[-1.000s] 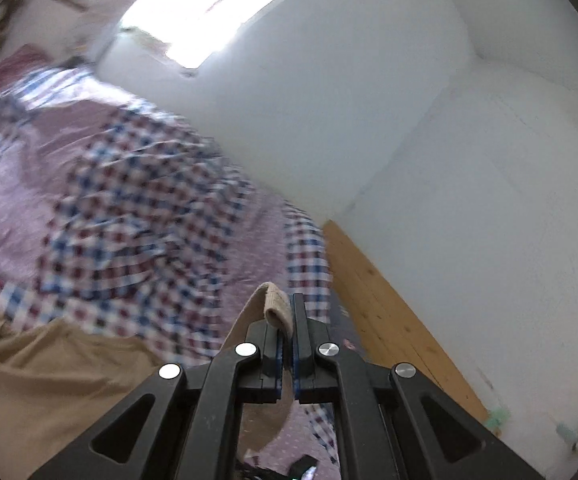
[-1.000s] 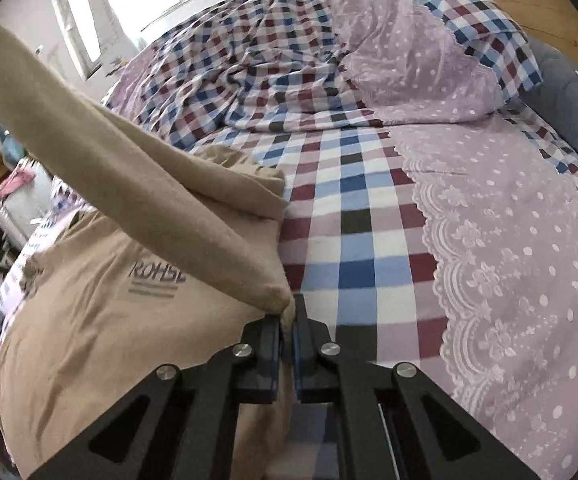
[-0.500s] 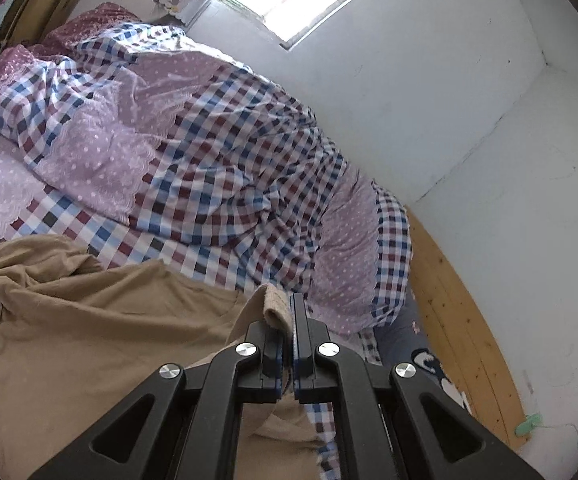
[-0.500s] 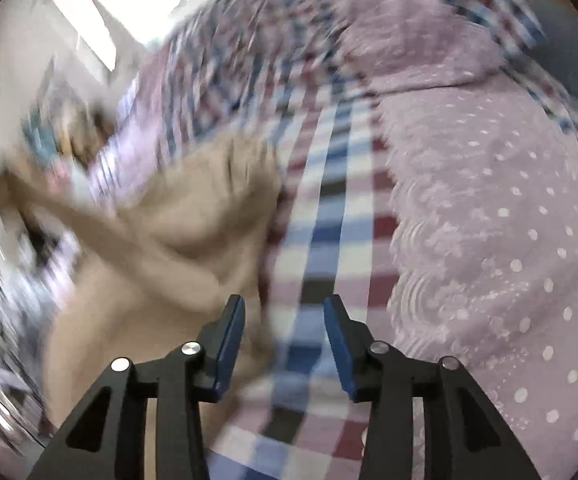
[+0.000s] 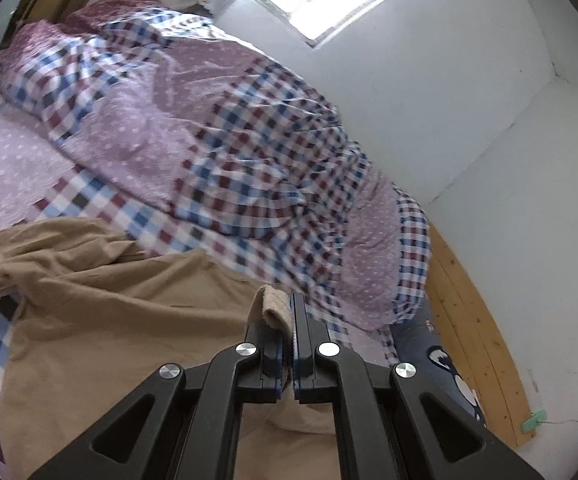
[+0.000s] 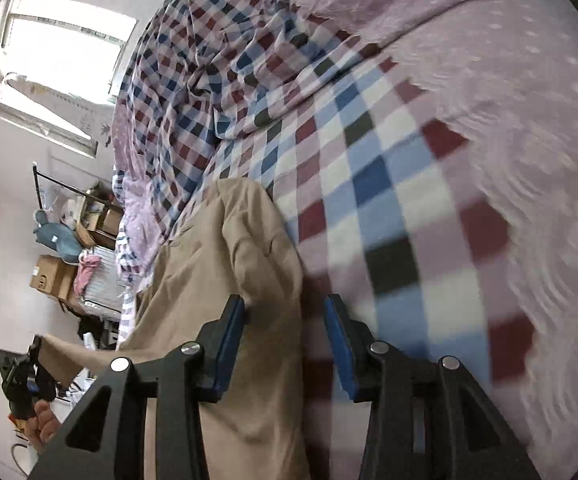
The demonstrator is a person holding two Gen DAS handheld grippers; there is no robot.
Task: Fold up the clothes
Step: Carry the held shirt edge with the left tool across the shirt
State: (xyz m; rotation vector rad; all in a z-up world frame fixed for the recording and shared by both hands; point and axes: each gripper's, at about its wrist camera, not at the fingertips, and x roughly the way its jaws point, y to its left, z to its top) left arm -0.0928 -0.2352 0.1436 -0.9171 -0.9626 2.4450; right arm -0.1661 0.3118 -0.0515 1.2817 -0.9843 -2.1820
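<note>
Folding has barely begun — the tan shirt (image 5: 101,320) lies rumpled on the bed (image 6: 389,184), one edge pinched in the left gripper (image 5: 289,320), while the right gripper (image 6: 285,344) gapes empty beside it.

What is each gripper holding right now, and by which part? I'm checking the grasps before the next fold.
The left gripper is shut on the tan shirt, pinching a hemmed edge. The right gripper is open and holds nothing.
</note>
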